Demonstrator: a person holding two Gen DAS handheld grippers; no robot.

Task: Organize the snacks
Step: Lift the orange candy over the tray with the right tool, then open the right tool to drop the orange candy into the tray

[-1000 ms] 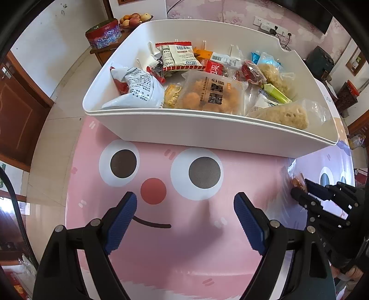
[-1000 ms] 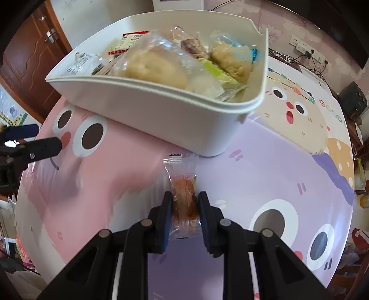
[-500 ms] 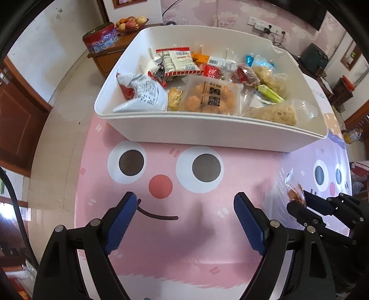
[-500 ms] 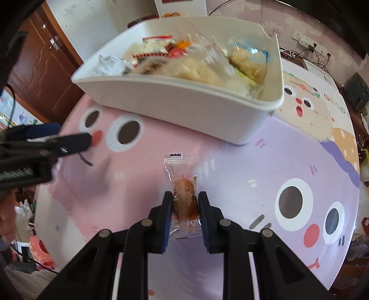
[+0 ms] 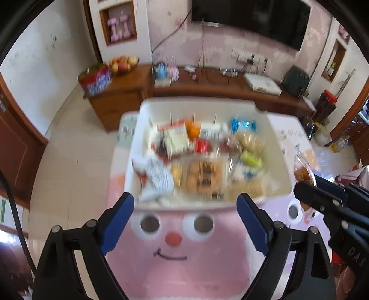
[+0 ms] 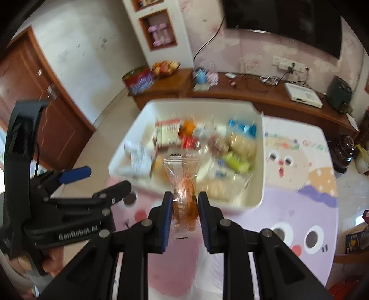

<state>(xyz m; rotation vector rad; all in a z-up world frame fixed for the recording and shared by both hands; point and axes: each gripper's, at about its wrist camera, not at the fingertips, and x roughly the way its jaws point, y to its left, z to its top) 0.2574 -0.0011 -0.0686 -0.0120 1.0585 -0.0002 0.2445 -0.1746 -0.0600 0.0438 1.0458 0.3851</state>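
Note:
A white bin (image 5: 200, 203) (image 6: 256, 184) full of wrapped snacks stands on the cartoon tablecloth. My right gripper (image 6: 185, 203) is shut on a clear packet with an orange snack (image 6: 183, 182), held in the air just before the bin's near rim. The packet (image 5: 302, 170) and the right gripper (image 5: 309, 193) also show at the right edge of the left wrist view. My left gripper (image 5: 185, 221) is open and empty, raised above the pink face on the cloth, in front of the bin. It also shows at the left of the right wrist view (image 6: 92, 182).
A wooden sideboard (image 5: 207, 90) runs along the far wall with a fruit bowl (image 5: 123, 64), a red tin (image 5: 95, 79) and a white box (image 5: 263, 84). A TV (image 5: 251, 20) hangs above. A brown door (image 6: 39, 92) is at the left.
Both grippers have risen well above the table. The right gripper carried the orange snack packet up and toward the bin. The left gripper stayed open.

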